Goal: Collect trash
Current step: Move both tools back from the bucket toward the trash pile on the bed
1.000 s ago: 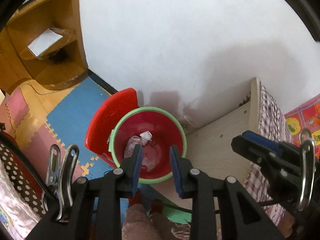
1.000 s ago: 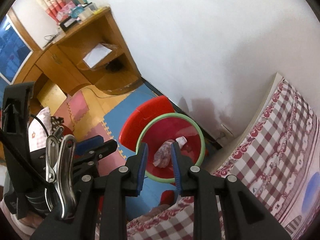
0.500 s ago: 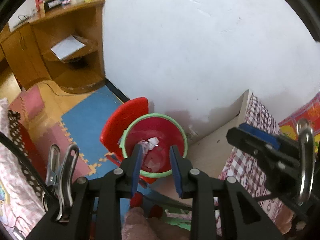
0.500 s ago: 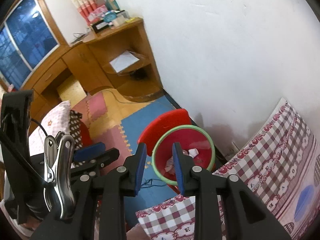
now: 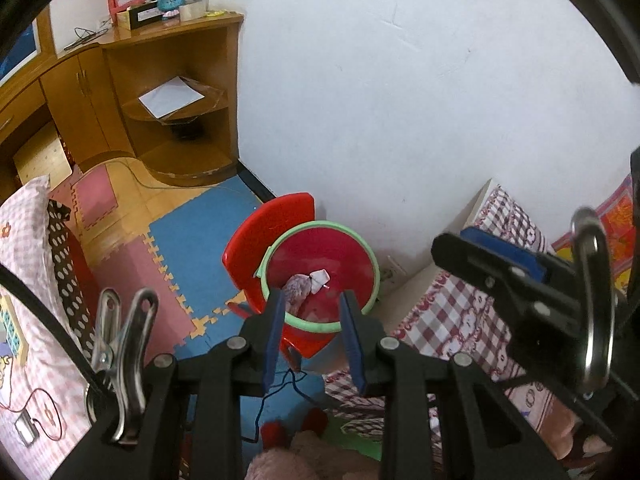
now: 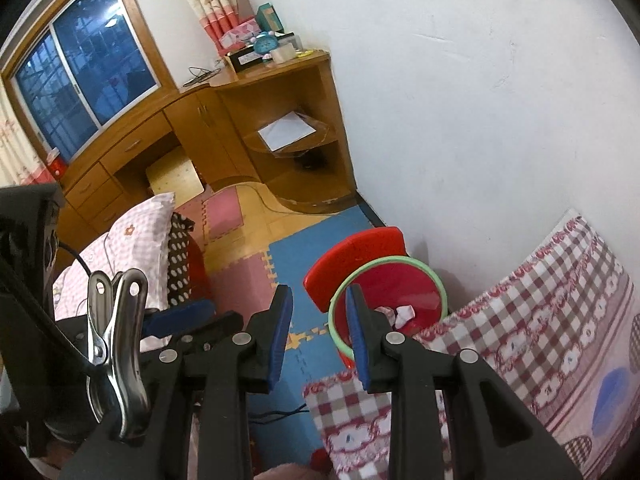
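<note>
A wooden desk unit (image 6: 224, 136) stands far left; its open corner shelf holds a white sheet of paper (image 6: 286, 130), and small boxes and a blue alarm clock (image 6: 264, 43) sit on top. Near the white wall, beside the checked bed (image 6: 560, 320), a red bin (image 5: 320, 256) with a green rim rests on the foam floor mat, lid tipped back. Inside lie crumpled trash (image 5: 298, 288) and a white scrap (image 5: 320, 278). Left gripper (image 5: 310, 344) and right gripper (image 6: 318, 336) hover above, jaws parted, nothing between them.

Home bedroom: bed (image 6: 560, 320); desk (image 6: 160, 140)
</note>
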The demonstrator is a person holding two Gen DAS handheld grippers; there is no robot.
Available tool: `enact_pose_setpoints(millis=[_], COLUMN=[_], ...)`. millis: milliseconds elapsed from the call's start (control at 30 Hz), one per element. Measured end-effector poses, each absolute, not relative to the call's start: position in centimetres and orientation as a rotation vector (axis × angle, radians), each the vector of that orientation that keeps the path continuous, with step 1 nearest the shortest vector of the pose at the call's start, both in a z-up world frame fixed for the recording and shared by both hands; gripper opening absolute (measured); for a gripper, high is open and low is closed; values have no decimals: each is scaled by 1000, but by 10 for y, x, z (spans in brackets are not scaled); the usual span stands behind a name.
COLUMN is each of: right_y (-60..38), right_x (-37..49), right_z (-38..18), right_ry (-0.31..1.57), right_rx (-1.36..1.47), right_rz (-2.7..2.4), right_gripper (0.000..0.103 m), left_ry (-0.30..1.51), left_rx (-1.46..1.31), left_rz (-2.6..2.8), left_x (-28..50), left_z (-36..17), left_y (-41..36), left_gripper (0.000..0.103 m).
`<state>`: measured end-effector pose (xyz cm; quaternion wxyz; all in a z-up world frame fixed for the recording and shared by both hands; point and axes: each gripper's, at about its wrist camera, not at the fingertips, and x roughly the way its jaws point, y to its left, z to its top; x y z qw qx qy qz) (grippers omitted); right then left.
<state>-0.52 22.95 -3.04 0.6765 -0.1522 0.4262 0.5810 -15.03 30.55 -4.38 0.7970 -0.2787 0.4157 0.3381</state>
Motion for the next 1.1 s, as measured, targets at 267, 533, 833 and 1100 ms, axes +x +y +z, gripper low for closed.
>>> enact_pose_setpoints(millis=[267, 533, 833, 1100], right_y=[183, 133, 54, -11], right_x=[-28, -41, -54, -44], right_z=[-18, -1, 12, 16], right_ry=[970, 964, 948, 954], right_rx=[-284, -212, -123, -65], right_rz=[1275, 1201, 1062, 898], right_gripper=[29, 29, 29, 29], left_ry=[866, 852, 851, 875], left_rx=[-578, -522, -463, -409], left_rz=[695, 629, 508, 357], left_x=[-168, -183, -189, -169], left_z=[-27, -10, 5, 9], left_y=[281, 243, 188, 138], left_gripper=[29, 29, 29, 29])
